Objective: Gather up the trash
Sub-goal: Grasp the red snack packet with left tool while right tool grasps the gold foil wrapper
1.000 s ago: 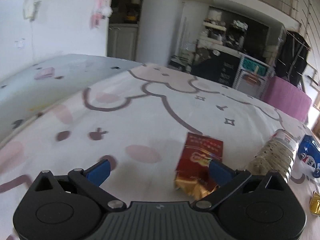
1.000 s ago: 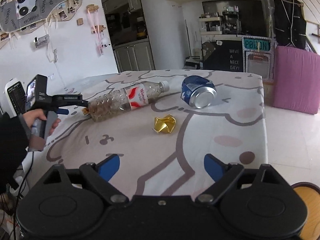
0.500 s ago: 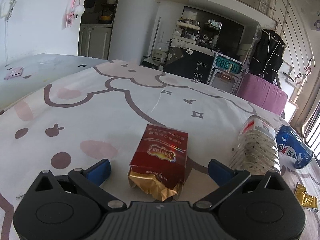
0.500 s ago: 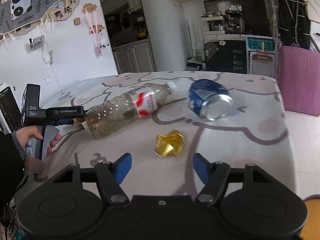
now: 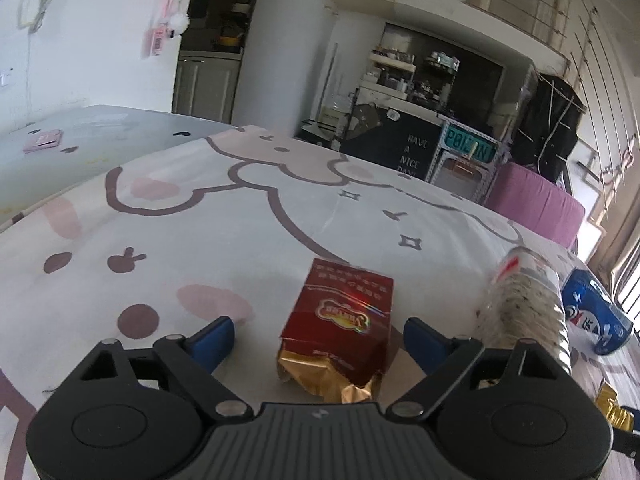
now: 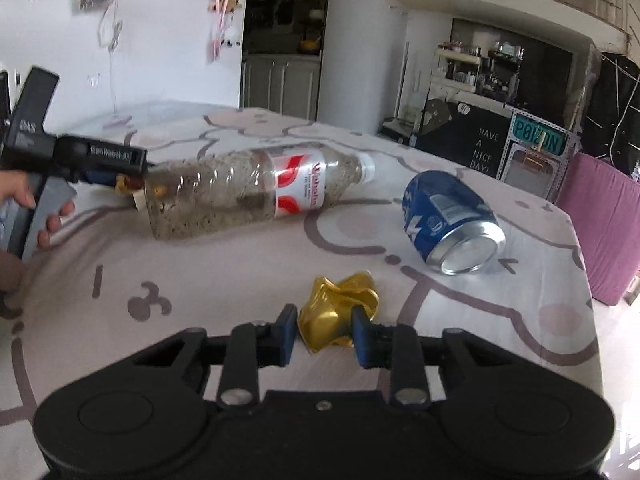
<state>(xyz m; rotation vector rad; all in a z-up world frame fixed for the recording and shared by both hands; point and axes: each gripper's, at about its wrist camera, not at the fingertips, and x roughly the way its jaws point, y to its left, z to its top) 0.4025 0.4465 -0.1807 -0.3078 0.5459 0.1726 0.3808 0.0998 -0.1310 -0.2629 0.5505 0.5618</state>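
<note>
A red cigarette pack (image 5: 340,320) with torn gold foil lies on the cartoon-print cloth between the blue fingertips of my left gripper (image 5: 318,342). Its jaws are closing and both pads stand clear of the pack. My right gripper (image 6: 325,336) is closing on a crumpled gold foil wad (image 6: 336,312), and both blue pads touch its sides. A dirty plastic bottle (image 6: 256,196) lies on its side beyond it. A blue can (image 6: 452,220) lies to the right.
The bottle (image 5: 524,308) and can (image 5: 596,316) lie right of the left gripper. A person's hand (image 6: 24,208) holds the left gripper's handle. The table's edge (image 6: 588,280) runs on the right, with a pink ottoman (image 6: 600,224) past it.
The right gripper moved forward over the foil wad and its jaws narrowed onto it. The left view swung so the red pack sits centred between the fingers, which drew in slightly.
</note>
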